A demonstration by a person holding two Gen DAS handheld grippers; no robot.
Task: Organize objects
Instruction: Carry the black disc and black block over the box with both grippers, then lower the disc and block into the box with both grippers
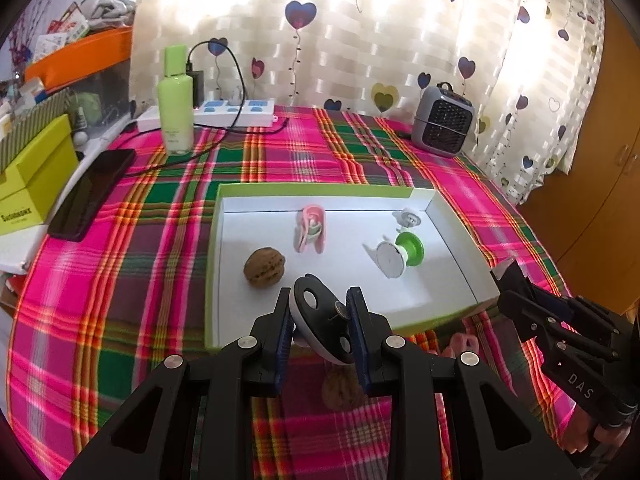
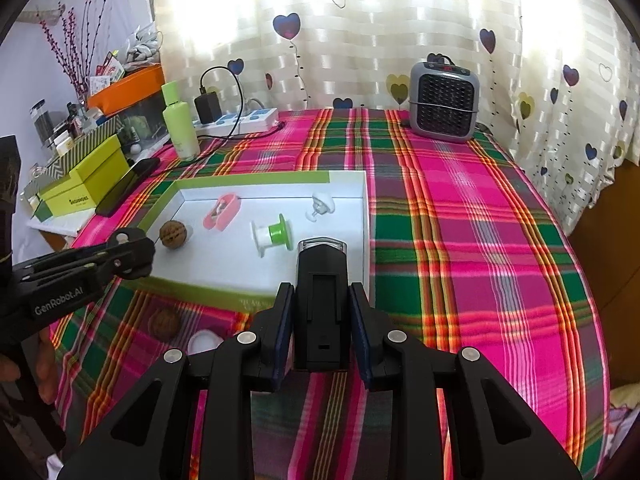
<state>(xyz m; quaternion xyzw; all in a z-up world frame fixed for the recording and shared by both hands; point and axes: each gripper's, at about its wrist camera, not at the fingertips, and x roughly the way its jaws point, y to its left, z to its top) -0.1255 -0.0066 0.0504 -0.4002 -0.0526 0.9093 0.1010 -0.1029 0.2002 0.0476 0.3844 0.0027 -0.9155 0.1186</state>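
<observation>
A white tray with a green rim (image 1: 320, 190) (image 2: 256, 179) lies on the plaid cloth. It holds a walnut (image 1: 264, 267) (image 2: 173, 233), a pink clip (image 1: 310, 229), a green-and-white spool (image 1: 400, 254) and a white suction hook (image 1: 409, 218). My left gripper (image 1: 320, 300) is shut on a black-and-white disc (image 1: 316, 308) over the tray's near edge. My right gripper (image 2: 321, 292) is shut on a black block with a clear tip (image 2: 322, 280) at the tray's near right corner. A second walnut (image 2: 164, 323), a white cap (image 2: 204, 342) and a pink piece (image 1: 460, 344) lie on the cloth before the tray.
A green bottle (image 1: 175, 112), a power strip (image 1: 236, 114) with cables and a dark phone (image 1: 92, 194) sit at the back left beside yellow-green boxes (image 1: 32, 184). A grey heater (image 2: 444, 102) stands at the back. A wooden cabinet (image 1: 600, 200) is on the right.
</observation>
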